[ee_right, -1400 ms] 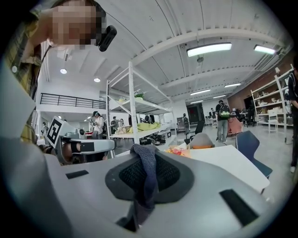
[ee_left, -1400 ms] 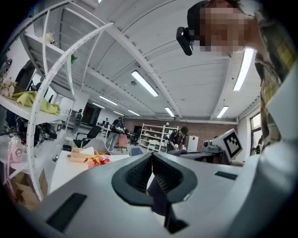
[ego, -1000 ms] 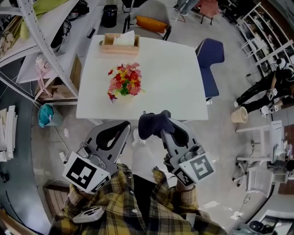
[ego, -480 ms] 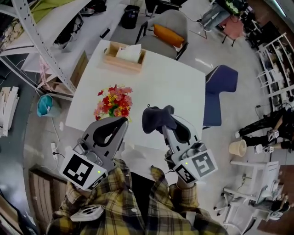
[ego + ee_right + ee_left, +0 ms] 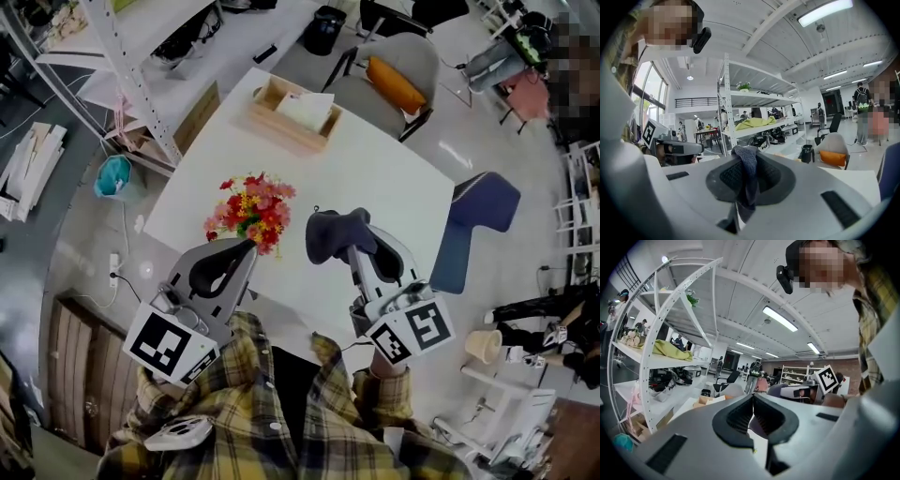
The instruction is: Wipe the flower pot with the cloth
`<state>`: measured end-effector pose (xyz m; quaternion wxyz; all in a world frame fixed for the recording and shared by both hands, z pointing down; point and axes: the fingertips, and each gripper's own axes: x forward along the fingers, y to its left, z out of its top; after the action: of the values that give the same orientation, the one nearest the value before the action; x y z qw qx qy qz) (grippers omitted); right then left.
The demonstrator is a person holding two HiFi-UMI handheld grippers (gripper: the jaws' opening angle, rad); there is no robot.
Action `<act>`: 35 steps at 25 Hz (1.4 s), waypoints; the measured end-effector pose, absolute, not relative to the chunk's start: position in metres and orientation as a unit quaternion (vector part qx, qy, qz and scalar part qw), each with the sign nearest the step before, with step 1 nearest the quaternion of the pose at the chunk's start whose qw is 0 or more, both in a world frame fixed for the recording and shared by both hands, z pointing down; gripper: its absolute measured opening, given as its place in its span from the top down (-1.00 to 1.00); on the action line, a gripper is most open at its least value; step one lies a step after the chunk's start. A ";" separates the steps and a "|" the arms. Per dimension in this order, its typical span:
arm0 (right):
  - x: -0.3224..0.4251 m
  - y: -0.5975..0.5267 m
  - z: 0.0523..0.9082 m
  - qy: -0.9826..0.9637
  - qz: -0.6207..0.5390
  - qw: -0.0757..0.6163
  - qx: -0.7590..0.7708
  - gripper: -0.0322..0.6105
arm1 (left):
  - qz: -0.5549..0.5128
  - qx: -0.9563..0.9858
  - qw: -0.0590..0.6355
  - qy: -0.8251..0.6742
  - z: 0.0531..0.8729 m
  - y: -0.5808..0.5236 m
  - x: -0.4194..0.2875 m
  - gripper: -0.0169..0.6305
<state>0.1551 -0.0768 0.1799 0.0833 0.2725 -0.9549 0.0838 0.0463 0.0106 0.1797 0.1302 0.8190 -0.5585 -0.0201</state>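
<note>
A bunch of red, pink and yellow flowers [image 5: 251, 211] stands on the white table [image 5: 375, 183]; from above the blooms hide the pot under them. My left gripper [image 5: 247, 247] is shut and empty, its tip just at the near side of the flowers. In the left gripper view its jaws [image 5: 753, 400] meet with nothing between them. My right gripper [image 5: 339, 246] is shut on a dark blue-grey cloth [image 5: 335, 233], held over the table to the right of the flowers. In the right gripper view the cloth [image 5: 746, 176] hangs bunched between the pads.
A wooden tissue box [image 5: 292, 114] sits at the table's far edge. Behind it is a grey chair with an orange cushion [image 5: 398, 82], and a blue chair [image 5: 480, 223] stands at the right. A white shelf rack [image 5: 141, 75] and a teal bin [image 5: 114, 175] stand at the left.
Both grippers have moved forward from before the table's near edge to over it, closer to the flowers. The cloth has stayed in the right gripper. The table now lies more slanted in view.
</note>
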 end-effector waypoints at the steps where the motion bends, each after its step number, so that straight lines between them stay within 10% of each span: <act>1: 0.153 -0.079 0.181 -0.955 0.085 0.085 0.270 0.85 | -0.019 0.817 0.131 -0.561 0.180 0.009 0.044 0.92; 18: 0.131 -0.081 0.274 -0.940 0.146 0.153 0.268 0.85 | 0.005 0.801 0.188 -0.568 0.261 0.007 0.021 0.91; 35: 0.110 -0.083 0.352 -0.924 0.187 0.183 0.277 0.85 | 0.090 0.812 0.252 -0.519 0.389 0.009 0.022 0.32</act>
<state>0.1103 -0.0829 0.3522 0.1826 0.2774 -0.9244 0.1874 0.0222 0.0094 0.3891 0.2518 0.8116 -0.5194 0.0905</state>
